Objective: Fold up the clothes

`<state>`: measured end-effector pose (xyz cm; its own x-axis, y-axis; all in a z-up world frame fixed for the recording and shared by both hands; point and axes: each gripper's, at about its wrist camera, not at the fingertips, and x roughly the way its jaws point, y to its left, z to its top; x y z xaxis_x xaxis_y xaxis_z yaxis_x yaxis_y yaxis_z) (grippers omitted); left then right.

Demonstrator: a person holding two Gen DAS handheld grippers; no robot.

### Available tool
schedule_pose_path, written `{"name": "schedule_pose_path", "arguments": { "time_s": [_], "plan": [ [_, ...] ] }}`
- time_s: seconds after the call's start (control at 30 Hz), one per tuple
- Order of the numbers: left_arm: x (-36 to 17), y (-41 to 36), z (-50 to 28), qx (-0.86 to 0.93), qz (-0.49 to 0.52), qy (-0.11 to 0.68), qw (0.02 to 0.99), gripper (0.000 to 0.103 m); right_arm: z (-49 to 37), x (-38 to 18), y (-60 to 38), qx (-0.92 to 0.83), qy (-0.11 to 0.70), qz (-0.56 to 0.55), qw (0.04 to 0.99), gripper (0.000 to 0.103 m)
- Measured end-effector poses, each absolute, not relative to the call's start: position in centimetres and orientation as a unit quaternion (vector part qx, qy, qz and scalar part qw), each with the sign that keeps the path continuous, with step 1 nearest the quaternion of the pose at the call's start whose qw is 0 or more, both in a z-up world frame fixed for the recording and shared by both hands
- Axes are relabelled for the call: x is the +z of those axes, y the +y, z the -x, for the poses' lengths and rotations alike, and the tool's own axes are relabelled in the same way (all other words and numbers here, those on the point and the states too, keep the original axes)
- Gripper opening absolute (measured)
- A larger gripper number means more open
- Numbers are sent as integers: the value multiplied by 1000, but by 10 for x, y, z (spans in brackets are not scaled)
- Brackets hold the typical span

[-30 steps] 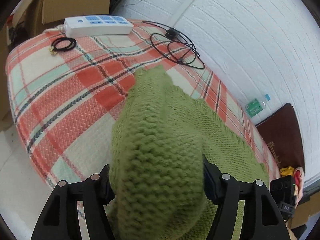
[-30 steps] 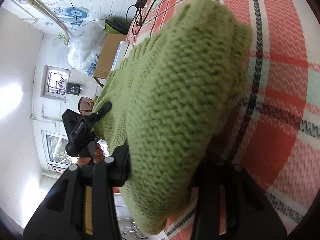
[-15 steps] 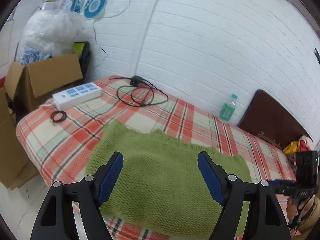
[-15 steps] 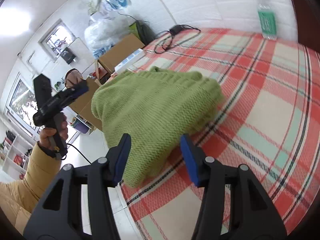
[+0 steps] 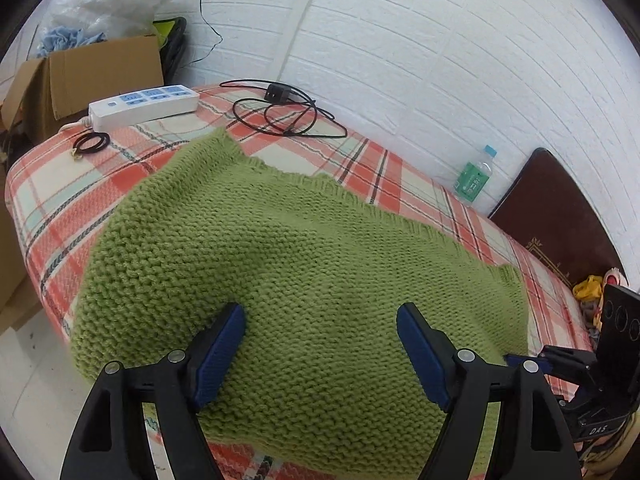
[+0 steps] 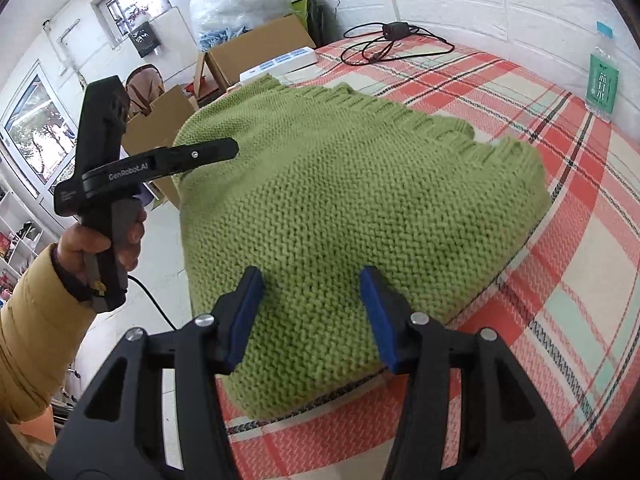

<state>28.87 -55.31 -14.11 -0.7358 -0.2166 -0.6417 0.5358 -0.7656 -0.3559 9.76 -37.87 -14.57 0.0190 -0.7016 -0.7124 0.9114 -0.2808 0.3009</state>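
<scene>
A green knitted garment (image 5: 296, 264) lies folded flat on the plaid bed cover (image 5: 56, 200), its ribbed edge toward the wall. My left gripper (image 5: 320, 344) hovers open just above its near edge, blue pads apart with nothing between them. In the right wrist view the same garment (image 6: 340, 200) fills the middle, and my right gripper (image 6: 312, 312) is open over its near corner. The left gripper (image 6: 160, 164), held by a hand in a tan sleeve, shows at the left of that view. The right gripper's tip (image 5: 560, 364) appears at the lower right of the left wrist view.
A white power strip (image 5: 144, 106), a black cable coil (image 5: 280, 116) and a small black loop (image 5: 90, 145) lie on the far end of the bed. A water bottle (image 5: 474, 178) stands by the white brick wall. Cardboard boxes (image 5: 88, 76) sit beside the bed. A dark headboard (image 5: 560, 216) is at the right.
One second ago both grippers were shut on the green garment, carrying it over. Both have let go and pulled back; the garment now lies flat on the bed.
</scene>
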Motion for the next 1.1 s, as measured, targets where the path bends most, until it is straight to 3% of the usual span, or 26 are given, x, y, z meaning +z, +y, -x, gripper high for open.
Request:
{"name": "schedule_pose_path", "arguments": {
  "time_s": [0.23, 0.33, 0.47, 0.63, 1.1],
  "plan": [
    [-115, -509, -294, -897, -284, 244, 233, 82, -105, -126, -366, -696, 129, -390, 589, 54],
    [-102, -488, -296, -903, -276, 232, 236, 86, -108, -118, -355, -706, 123, -377, 587, 67],
    [-86, -461, -300, -908, -263, 222, 239, 88, -112, -105, -344, -715, 111, -362, 587, 69],
    [-80, -438, -300, -902, -268, 211, 264, 103, -119, -92, -334, -725, 110, -347, 585, 72],
    [-65, -408, -303, -893, -273, 195, 300, 103, -119, -91, -330, -725, 102, -354, 581, 73]
  ]
}}
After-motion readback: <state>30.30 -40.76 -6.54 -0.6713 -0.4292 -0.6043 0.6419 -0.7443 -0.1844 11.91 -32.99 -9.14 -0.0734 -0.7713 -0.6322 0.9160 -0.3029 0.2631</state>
